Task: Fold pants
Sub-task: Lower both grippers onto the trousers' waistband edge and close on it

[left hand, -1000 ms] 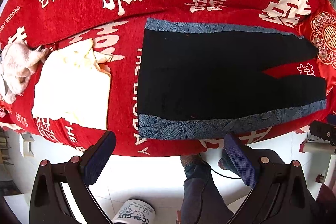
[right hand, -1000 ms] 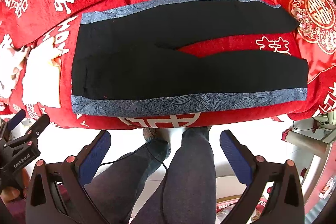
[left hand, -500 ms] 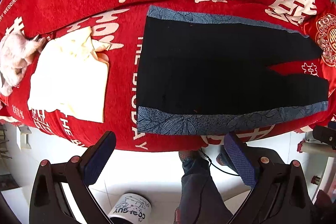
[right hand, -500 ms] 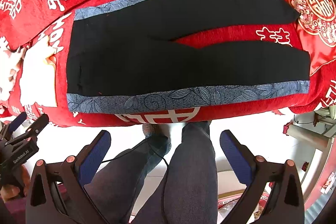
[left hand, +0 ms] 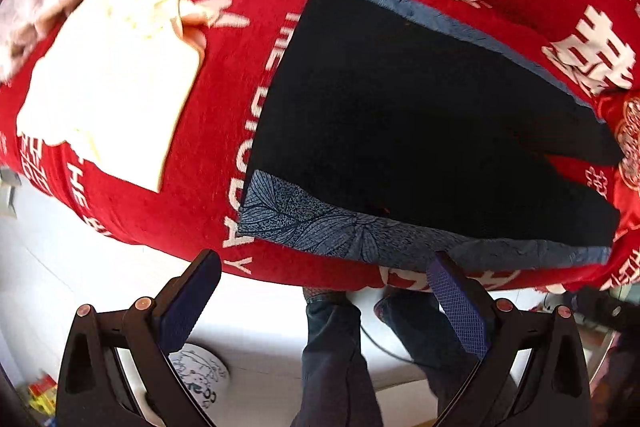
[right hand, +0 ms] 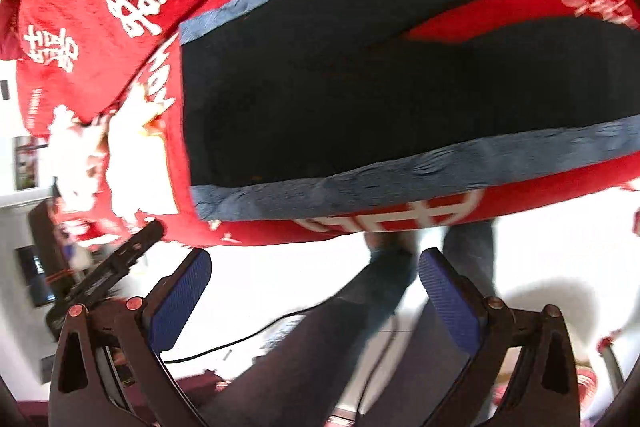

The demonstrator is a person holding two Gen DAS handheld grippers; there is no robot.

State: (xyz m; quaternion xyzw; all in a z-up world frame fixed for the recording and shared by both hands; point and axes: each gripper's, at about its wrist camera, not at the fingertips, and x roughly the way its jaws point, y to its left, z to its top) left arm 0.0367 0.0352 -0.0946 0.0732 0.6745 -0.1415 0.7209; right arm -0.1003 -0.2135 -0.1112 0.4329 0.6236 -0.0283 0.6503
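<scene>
On the red cover [left hand: 224,131] printed with white characters, the pants [left hand: 400,131] lie flat, legs toward 3 o'clock. A cream cloth [left hand: 108,95] lies at 9 o'clock of them. Both the left hand-held gripper [left hand: 324,303] and right hand-held gripper [right hand: 316,297] hang spread, empty, over white floor [left hand: 72,275].

One pair of black pants [left hand: 420,131] with two blue patterned side stripes lies at centre right of the left wrist view, on one red cover [left hand: 224,131] printed with white characters. One folded cream cloth [left hand: 108,87] sits at upper left, one pale pinkish bundle [left hand: 24,27] at the far left edge (too blurred to name). One printed white cup [left hand: 200,373] stands at lower left. Two grippers: left [left hand: 324,303], right [right hand: 316,291], each with two blue-padded fingers. Two trousered legs show at the bottom.
</scene>
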